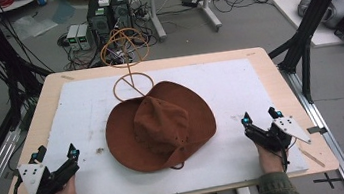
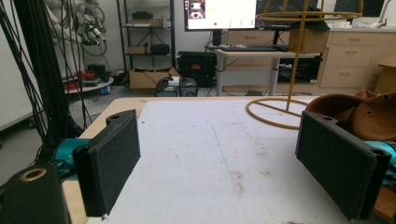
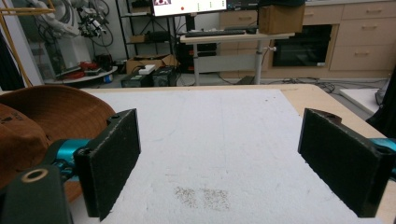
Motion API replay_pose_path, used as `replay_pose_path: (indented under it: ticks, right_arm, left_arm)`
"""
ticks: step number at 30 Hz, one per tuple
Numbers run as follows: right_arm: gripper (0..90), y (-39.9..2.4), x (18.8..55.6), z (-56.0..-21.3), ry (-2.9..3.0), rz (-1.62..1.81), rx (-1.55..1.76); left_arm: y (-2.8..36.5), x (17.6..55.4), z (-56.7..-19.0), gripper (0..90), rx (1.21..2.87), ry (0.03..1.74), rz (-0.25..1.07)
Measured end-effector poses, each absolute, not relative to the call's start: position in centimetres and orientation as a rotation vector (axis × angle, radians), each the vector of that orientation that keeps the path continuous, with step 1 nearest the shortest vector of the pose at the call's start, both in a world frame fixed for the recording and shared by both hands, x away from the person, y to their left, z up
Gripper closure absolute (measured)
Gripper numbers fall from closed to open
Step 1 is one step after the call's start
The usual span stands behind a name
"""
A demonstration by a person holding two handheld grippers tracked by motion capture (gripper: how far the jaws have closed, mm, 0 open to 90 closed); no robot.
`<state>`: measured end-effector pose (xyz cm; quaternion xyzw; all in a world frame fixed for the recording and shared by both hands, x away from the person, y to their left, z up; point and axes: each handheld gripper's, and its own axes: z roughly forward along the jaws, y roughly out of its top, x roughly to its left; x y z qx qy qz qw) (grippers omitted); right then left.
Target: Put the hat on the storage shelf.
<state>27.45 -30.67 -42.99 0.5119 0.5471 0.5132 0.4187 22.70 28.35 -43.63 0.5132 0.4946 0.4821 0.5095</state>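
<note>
Brown hat (image 1: 160, 126) lay mid-surface, both tongs idle.
Left tongs (image 1: 56, 153) and right tongs (image 1: 261, 115) sat either side of the hat, well apart from it, jaws wide, holding nothing; wire hat stand (image 1: 127, 62) just behind the hat.

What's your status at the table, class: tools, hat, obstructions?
Left tool and right tool open, empty. Brown hat flat between them, untouched. Wire stand behind the hat; nothing between tools and hat.

Cowboy hat (image 1: 160, 126) sits mid-mat (image 1: 238, 80) on the table (image 1: 279, 80), wire stand (image 1: 131, 84) right behind it, left gripper (image 1: 56, 153) and right gripper (image 1: 261, 115) flanking the hat at the near edge.
</note>
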Motion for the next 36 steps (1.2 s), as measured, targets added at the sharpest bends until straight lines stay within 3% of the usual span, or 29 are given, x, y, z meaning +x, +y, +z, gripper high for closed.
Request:
replay_pose_path:
  ticks: [27,36]
  right_arm:
    - [12.2,-30.9,27.6,-43.1,1.353,1.306,1.316]
    - [12.1,-29.7,26.8,-41.7,1.382,1.371,1.261]
  left_arm:
    - [28.2,23.5,-43.9,14.1,1.254,1.182,1.129]
    - [28.1,23.7,-43.9,14.1,1.248,1.181,1.117]
